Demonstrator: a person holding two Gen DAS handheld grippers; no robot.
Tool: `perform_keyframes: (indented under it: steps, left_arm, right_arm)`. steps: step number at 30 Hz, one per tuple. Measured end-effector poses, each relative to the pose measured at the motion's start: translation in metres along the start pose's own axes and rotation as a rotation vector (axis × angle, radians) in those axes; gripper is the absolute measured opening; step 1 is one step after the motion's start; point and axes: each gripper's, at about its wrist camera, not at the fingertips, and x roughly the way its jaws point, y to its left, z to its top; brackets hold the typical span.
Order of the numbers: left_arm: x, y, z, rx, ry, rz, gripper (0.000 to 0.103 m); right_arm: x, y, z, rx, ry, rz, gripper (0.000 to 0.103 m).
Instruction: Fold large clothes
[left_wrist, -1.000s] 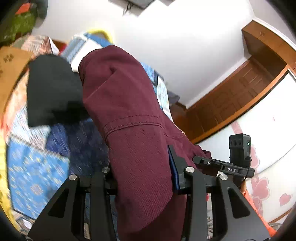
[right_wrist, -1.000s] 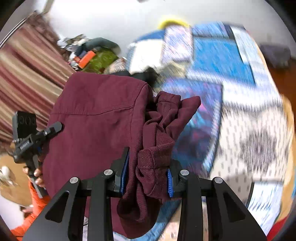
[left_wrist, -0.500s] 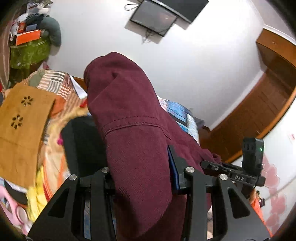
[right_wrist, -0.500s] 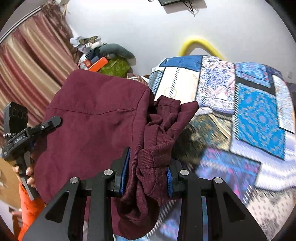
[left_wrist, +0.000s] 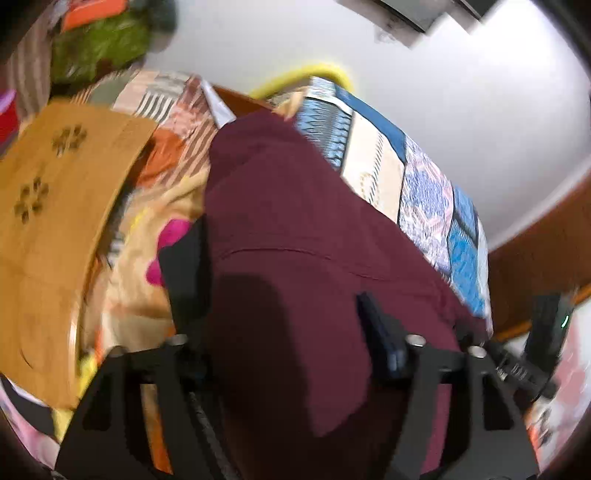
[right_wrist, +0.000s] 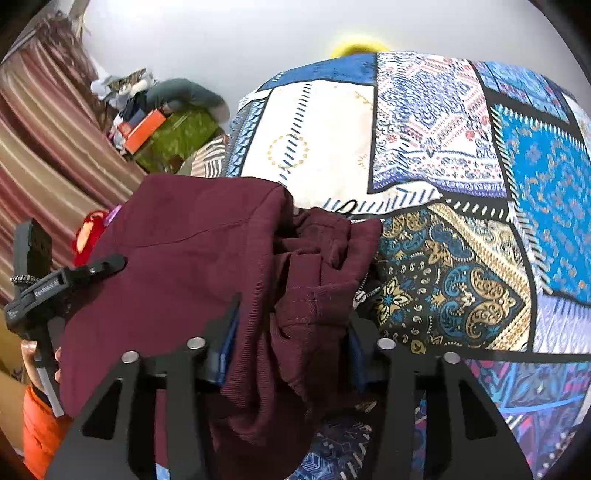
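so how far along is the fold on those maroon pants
Done: the maroon pants look doubled over, laid on the patchwork bedspread. In hand: both grippers' jaws are opening, with cloth between the left gripper and a bunched end in the right gripper. Left: pull clear and tidy that bunched end.

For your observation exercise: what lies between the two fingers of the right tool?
Bunched maroon cloth fills the gap of the right tool, whose jaws are opening, in the right wrist view.
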Motion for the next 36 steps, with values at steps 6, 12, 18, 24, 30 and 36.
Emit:
perform_keyframes:
  steps: [6,12,18,24,30,36]
  left_arm:
    - [-0.027,-0.014,-0.015,0.027,-0.007,0.058,0.071]
    - [-0.068,-0.036,-0.042,0.094,-0.025,0.165,0.071]
    - [-0.107,-0.062,-0.082,0.148,-0.014,0.215,0.070]
    - [-0.185,-0.107,-0.124,0.220,-0.130,0.181,0.070]
    - [-0.271,-0.155,-0.177,0.369,-0.331,0.203,0.070]
    - [-0.347,-0.198,-0.253,0.497,-0.634,0.199,0.070]
  right_arm:
    - [-0.022,-0.008,-0.009,0.075,0.021,0.007,0.054]
    - [-0.059,0.009,-0.024,0.008,0.033,-0.079,0.054]
    - [-0.140,0.041,-0.053,-0.082,-0.054,-0.093,0.054]
    - [-0.228,0.084,-0.077,-0.152,-0.200,-0.038,0.054]
    - [-0.312,0.131,-0.107,-0.234,-0.405,0.015,0.054]
    - [-0.360,0.162,-0.145,-0.316,-0.553,0.045,0.054]
